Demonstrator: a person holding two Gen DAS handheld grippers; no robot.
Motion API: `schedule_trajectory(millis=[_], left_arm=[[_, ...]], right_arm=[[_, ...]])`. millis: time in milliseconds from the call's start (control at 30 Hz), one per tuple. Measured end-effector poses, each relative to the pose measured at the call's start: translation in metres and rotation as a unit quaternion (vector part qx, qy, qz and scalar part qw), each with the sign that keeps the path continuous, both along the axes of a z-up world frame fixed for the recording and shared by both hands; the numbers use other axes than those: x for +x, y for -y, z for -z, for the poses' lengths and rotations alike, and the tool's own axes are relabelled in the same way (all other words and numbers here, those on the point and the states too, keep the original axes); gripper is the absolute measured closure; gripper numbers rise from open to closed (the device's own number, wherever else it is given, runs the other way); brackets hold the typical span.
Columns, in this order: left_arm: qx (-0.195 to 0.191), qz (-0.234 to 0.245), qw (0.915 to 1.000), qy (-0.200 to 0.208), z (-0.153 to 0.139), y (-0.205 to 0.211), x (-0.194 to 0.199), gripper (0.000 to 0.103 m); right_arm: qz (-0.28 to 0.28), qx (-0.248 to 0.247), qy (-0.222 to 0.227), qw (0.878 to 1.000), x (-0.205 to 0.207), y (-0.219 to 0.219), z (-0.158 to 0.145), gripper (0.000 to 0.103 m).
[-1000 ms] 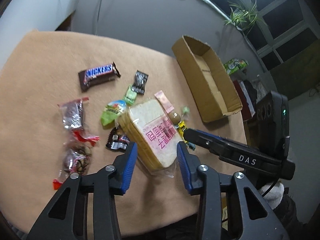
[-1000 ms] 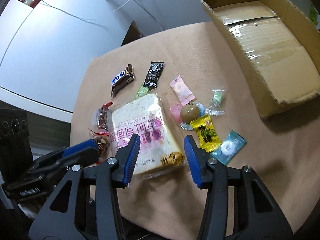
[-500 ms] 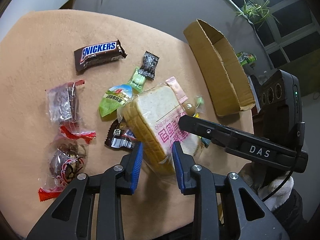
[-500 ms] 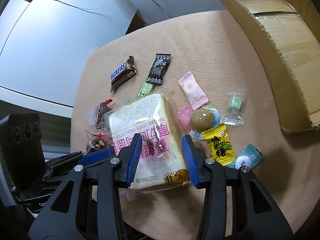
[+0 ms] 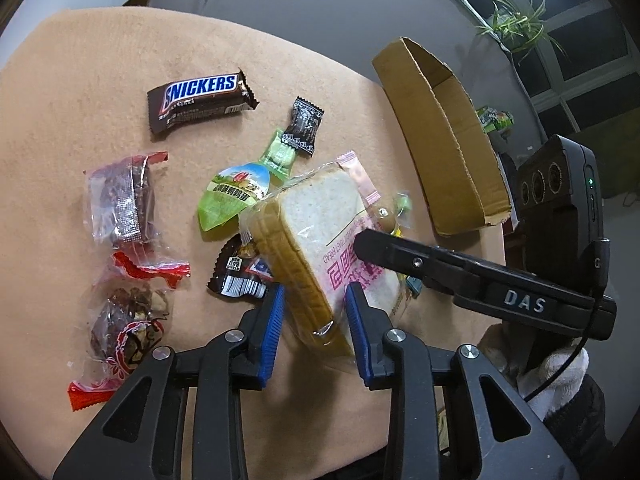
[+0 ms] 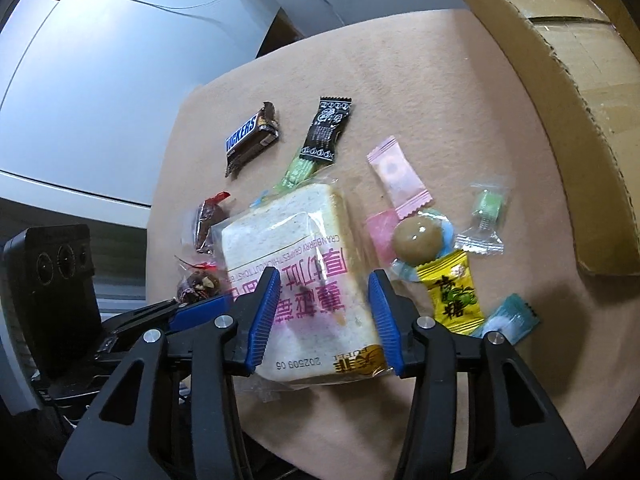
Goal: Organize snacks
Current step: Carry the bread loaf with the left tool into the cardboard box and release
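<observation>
A wrapped pack of sliced toast bread [image 5: 316, 240] with pink lettering is tilted up off the tan table. My left gripper [image 5: 316, 324] is shut on its near crust edge. My right gripper [image 6: 324, 316] straddles the same bread pack [image 6: 296, 264], its blue pads close to the sides; whether they touch is unclear. The right gripper's arm shows in the left wrist view [image 5: 480, 284], crossing over the bread. An open cardboard box [image 5: 444, 136] stands at the right, also in the right wrist view [image 6: 560, 100].
Loose snacks lie around: a Snickers bar [image 5: 200, 96], a black candy [image 5: 304, 126], a green packet [image 5: 236, 196], red-wrapped sweets [image 5: 120, 200], a pink sachet [image 6: 400, 178], a brown ball candy [image 6: 418, 238], a yellow candy [image 6: 454, 296]. The table's front edge is near.
My left gripper closed on the bread's edge and lifted it to a tilt. My right gripper moved in around the bread from the other side.
</observation>
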State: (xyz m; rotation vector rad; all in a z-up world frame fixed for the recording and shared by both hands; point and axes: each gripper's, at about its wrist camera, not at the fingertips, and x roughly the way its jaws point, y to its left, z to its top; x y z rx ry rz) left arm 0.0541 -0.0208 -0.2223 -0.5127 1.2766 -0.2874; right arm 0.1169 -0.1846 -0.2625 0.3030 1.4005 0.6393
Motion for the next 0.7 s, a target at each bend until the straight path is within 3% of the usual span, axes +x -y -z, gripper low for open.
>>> schedule_trajectory(millis=[300,700], left_arm=[[0.011,0.004,0.9998,0.016,-0.010,0.005,-0.002,0.072],[0.012,0.025,0.9976,0.064,-0.046,0.020,0.009,0.072]], right_arm=[[0.021,0.014,-0.004,1.000,-0.012,0.010,-0.011,0.063],[0.049,0.018,0.050,0.997,-0.017,0.042,-0.063,0.063]])
